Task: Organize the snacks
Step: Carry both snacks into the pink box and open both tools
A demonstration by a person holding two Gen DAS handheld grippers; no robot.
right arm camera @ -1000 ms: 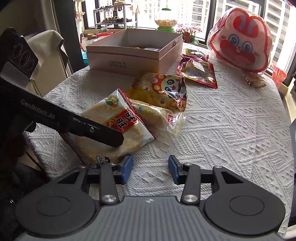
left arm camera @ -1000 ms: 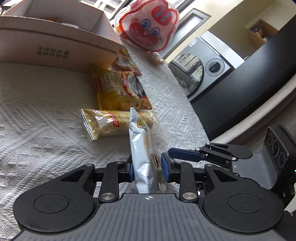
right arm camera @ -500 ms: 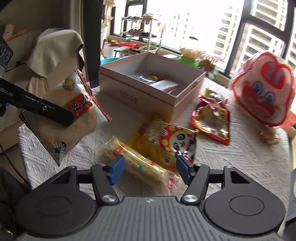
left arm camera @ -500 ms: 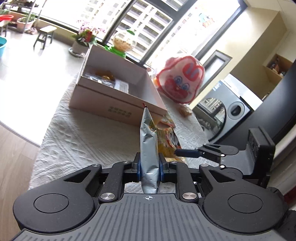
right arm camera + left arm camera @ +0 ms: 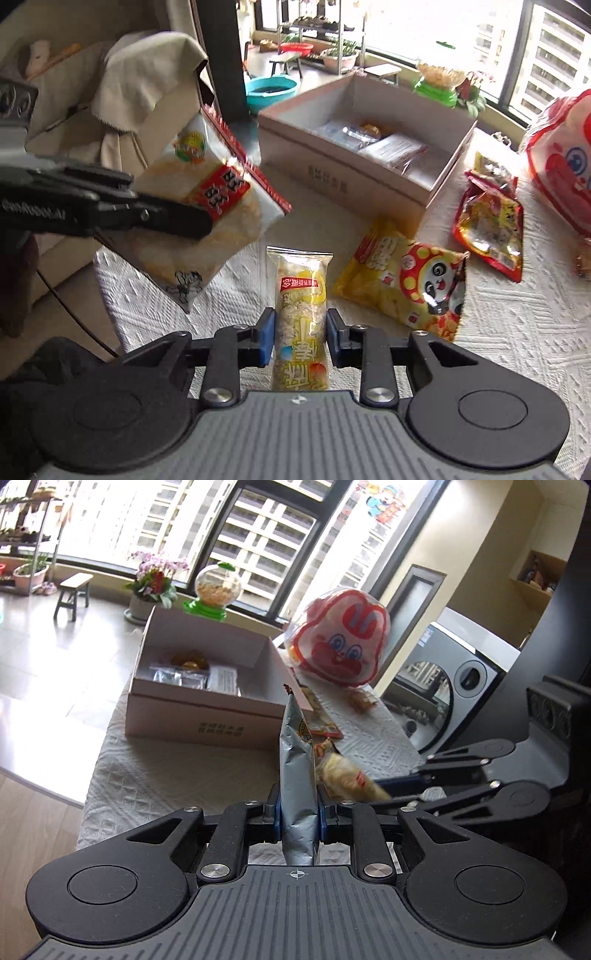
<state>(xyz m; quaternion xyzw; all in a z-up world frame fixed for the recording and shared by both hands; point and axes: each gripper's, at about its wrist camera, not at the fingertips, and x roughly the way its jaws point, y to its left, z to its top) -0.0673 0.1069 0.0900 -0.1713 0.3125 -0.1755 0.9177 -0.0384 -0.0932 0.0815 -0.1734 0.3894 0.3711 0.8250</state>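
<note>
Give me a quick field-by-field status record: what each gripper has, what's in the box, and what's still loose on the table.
left gripper: shut on rice cracker bag, held in the air left of the box
right gripper: jaws either side of long yellow snack bar; contact unclear
cardboard box: open, a few wrapped items inside
loose on table: yellow panda snack bag, red snack packet
red rabbit bag: beside the box, on the far end
tablecloth: white, textured
</note>
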